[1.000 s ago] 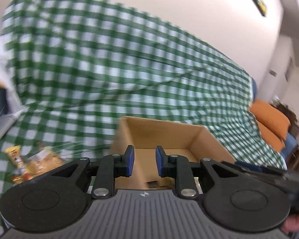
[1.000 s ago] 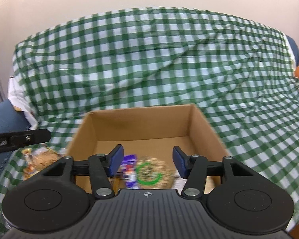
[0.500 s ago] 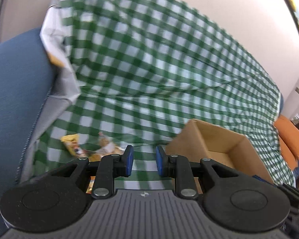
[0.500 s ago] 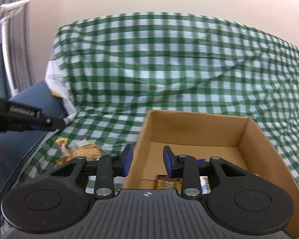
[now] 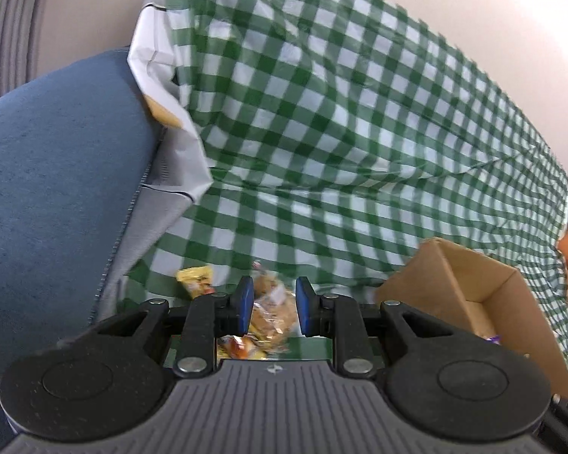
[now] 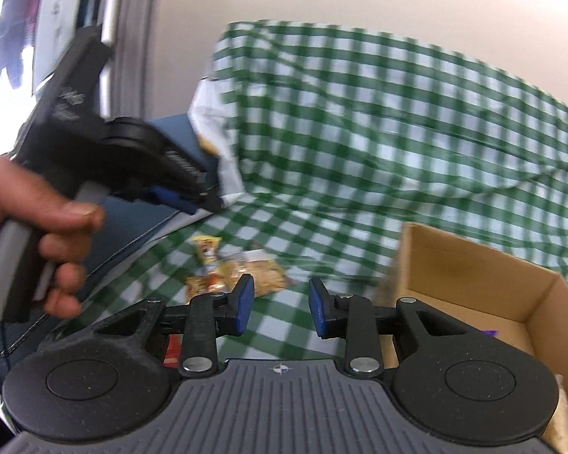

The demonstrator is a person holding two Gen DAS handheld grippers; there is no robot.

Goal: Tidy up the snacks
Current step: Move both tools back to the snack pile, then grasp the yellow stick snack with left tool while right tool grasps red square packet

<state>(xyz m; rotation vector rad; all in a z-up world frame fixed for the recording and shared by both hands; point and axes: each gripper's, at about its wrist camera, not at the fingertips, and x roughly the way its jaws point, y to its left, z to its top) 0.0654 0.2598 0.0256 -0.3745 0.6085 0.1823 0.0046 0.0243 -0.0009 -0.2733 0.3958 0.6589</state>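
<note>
Left to right: a hand (image 6: 38, 223) holding the left gripper (image 5: 272, 304), jaws narrow and empty; a cluster of about three snack packets (image 6: 238, 272) on the green checked cloth (image 6: 359, 132); the right gripper (image 6: 280, 304), jaws narrowed, nothing between them; one cardboard box (image 6: 473, 276) holding further snacks.

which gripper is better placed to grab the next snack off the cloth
Left, likely. The left gripper has its fingers framing the clear cookie bag. The right gripper points at bare checkered cloth, nearer the cardboard box, with the bag off to its left.
</note>
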